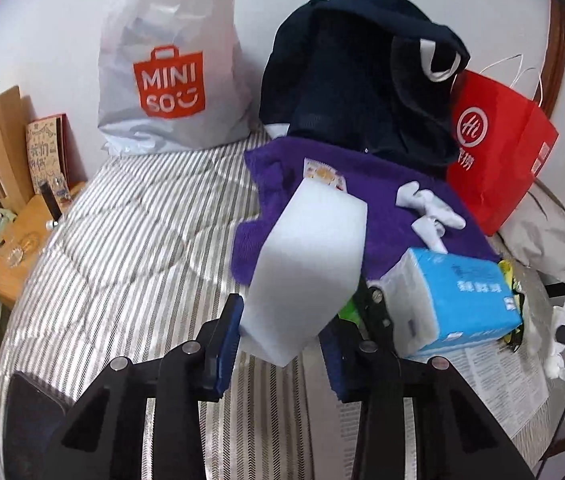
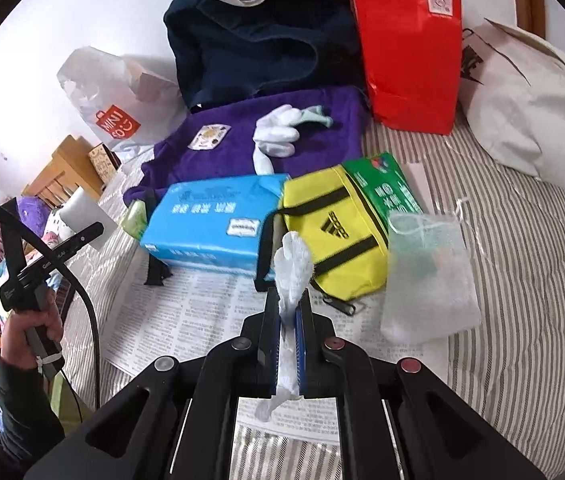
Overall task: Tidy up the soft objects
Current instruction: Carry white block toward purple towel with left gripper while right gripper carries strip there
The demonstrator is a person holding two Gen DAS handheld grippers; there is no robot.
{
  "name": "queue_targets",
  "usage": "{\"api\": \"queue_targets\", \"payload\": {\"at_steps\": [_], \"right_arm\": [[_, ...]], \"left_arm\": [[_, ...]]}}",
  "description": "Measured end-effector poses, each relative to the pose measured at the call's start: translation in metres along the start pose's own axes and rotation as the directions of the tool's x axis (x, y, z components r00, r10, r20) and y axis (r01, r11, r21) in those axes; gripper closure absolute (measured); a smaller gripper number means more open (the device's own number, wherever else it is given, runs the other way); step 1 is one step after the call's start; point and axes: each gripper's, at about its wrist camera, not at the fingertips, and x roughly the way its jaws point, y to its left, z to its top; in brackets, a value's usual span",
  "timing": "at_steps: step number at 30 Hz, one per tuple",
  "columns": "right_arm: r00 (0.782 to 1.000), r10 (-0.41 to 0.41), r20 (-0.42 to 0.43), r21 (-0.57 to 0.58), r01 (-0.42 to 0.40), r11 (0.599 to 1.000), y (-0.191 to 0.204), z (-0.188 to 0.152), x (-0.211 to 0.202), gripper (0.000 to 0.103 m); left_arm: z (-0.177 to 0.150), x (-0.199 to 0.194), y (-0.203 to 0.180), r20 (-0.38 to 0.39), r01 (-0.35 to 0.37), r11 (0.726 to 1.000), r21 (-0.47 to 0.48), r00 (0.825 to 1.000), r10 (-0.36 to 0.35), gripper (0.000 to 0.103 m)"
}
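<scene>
Fingers of the left gripper (image 1: 282,332) are clamped on a white foam block (image 1: 306,272), held up off the striped bedspread (image 1: 122,240). Beyond it lie a purple towel (image 1: 362,184), white socks (image 1: 430,208) and a blue tissue pack (image 1: 458,300).

In the right wrist view, the right gripper (image 2: 288,320) pinches a crumpled tissue (image 2: 292,268) over the newspaper (image 2: 186,320). The yellow bag (image 2: 334,232), mesh pouch (image 2: 430,276) and green packet (image 2: 386,184) lie scattered; sorting looks barely begun.

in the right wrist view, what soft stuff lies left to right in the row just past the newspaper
blue tissue pack → yellow pouch → white mesh bag, with the right gripper pinching a crumpled white tissue in front of the pouch.
</scene>
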Motion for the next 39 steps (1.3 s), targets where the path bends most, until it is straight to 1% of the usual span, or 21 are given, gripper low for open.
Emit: {"api": "queue_targets", "payload": {"at_steps": [5, 8, 22, 28, 31, 35, 39], "right_arm": [[1.000, 0.004, 0.012, -0.014, -0.003, 1.000, 0.004, 0.013, 0.001, 0.096], [1.000, 0.002, 0.022, -0.021, -0.002, 1.000, 0.006, 0.021, 0.001, 0.096], [0.997, 0.008, 0.070, -0.052, -0.004, 0.999, 0.016, 0.069, 0.005, 0.096], [0.997, 0.000, 0.072, -0.062, 0.004, 0.998, 0.018, 0.090, 0.018, 0.096], [0.997, -0.013, 0.076, -0.063, 0.018, 0.998, 0.016, 0.104, 0.027, 0.096], [0.997, -0.041, 0.065, -0.063, 0.045, 0.997, 0.013, 0.124, 0.043, 0.096], [0.996, -0.067, 0.052, -0.072, 0.071, 0.995, 0.011, 0.142, 0.063, 0.096]], "left_arm": [[0.013, -0.009, -0.005, 0.023, 0.022, 1.000, -0.001, 0.999, -0.022, 0.068], [0.021, -0.011, -0.010, 0.036, 0.024, 1.000, 0.005, 0.999, -0.024, 0.068], [0.054, -0.002, -0.031, 0.047, 0.050, 0.998, 0.041, 0.998, -0.052, 0.068], [0.067, 0.005, -0.032, 0.049, 0.053, 0.997, 0.048, 0.997, -0.056, 0.068], [0.073, 0.010, -0.032, 0.046, 0.056, 0.997, 0.052, 0.997, -0.058, 0.068], [0.080, 0.016, -0.031, 0.045, 0.073, 0.997, 0.035, 0.996, -0.075, 0.068], [0.086, 0.026, -0.034, 0.037, 0.081, 0.996, 0.039, 0.996, -0.082, 0.068]]}}
